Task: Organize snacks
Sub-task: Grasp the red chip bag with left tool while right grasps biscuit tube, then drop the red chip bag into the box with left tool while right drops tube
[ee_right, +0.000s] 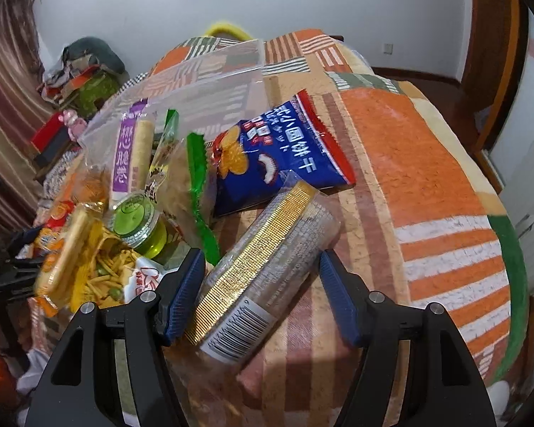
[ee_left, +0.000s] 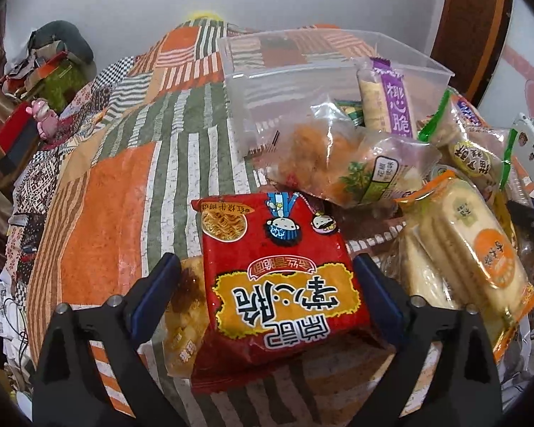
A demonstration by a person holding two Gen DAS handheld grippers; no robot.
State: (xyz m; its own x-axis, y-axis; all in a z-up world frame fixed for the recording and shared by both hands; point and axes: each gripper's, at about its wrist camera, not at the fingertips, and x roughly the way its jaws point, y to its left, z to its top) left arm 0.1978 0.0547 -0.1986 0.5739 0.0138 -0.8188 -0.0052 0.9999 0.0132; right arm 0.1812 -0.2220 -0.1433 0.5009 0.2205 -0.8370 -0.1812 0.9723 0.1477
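A: Nearest my left gripper (ee_left: 263, 288): the red instant-noodle packet (ee_left: 281, 284), flat on the patchwork bedspread (ee_left: 124, 192), lying between my jaws. They stand apart; the right pad looks just at the packet's edge, the left pad clear of it, nearer the yellowish packet (ee_left: 185, 306) half under it.

B: Risk?

A: As I judge it, closing now could catch that lower packet too, or crumple the noodles. The film is glossy, so a shallow pinch may slip.

B: Right side?

A: My right gripper (ee_right: 263, 295) straddles the clear cracker sleeve with the gold strip (ee_right: 263, 284); the left pad touches it, the right pad stands off. Not clamped. It lies askew, so it may swivel when squeezed.

B: Destination?

A: The clear plastic bin (ee_left: 302, 71), beyond the heap, with a purple roll-snack packet (ee_left: 391, 106) leaning in it.
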